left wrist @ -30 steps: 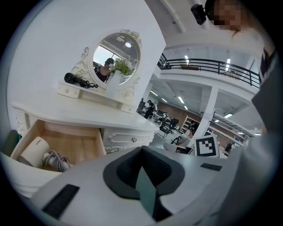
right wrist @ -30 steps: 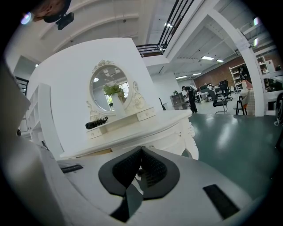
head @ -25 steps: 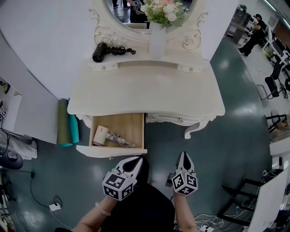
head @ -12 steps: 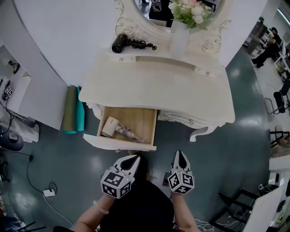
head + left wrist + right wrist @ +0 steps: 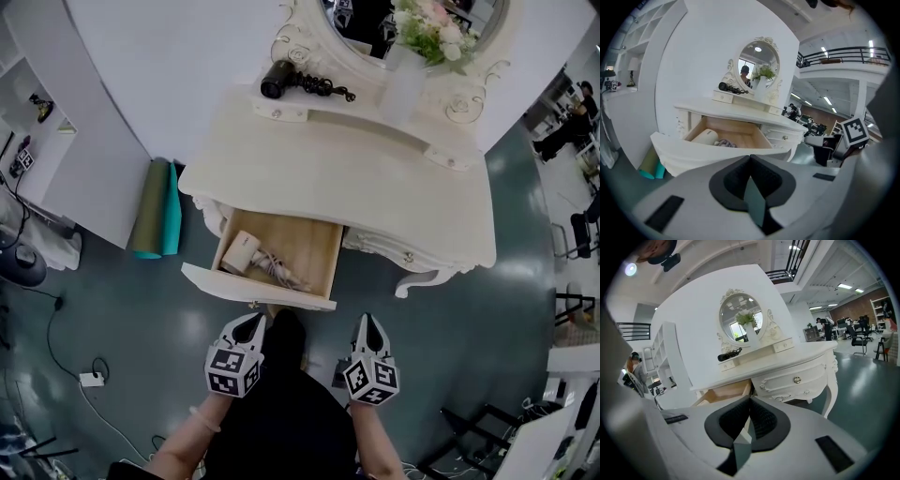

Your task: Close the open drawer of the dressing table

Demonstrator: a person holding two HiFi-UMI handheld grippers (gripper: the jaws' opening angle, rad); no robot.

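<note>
The cream dressing table [image 5: 366,178] has its left drawer [image 5: 255,290] pulled out. A white hair dryer [image 5: 241,253] with a coiled cord lies inside. My left gripper [image 5: 253,322] hovers shut just below the drawer front, a little apart from it and holding nothing. My right gripper [image 5: 367,321] is also shut and empty, off to the right of the drawer. In the left gripper view the drawer front [image 5: 689,153] fills the space just beyond the closed jaws. The right gripper view shows the open drawer [image 5: 724,391] beside the closed drawer's knob [image 5: 797,379].
A black hair dryer [image 5: 281,81] and a vase of flowers [image 5: 405,75] stand on the back shelf below the oval mirror [image 5: 375,19]. Rolled green and teal mats [image 5: 155,211] lean by the white wall unit at left. A power strip [image 5: 91,379] lies on the floor.
The head view has swung, so the table now sits lower and further right in the picture. Both grippers stay shut near the drawer front; the drawer is still open.
</note>
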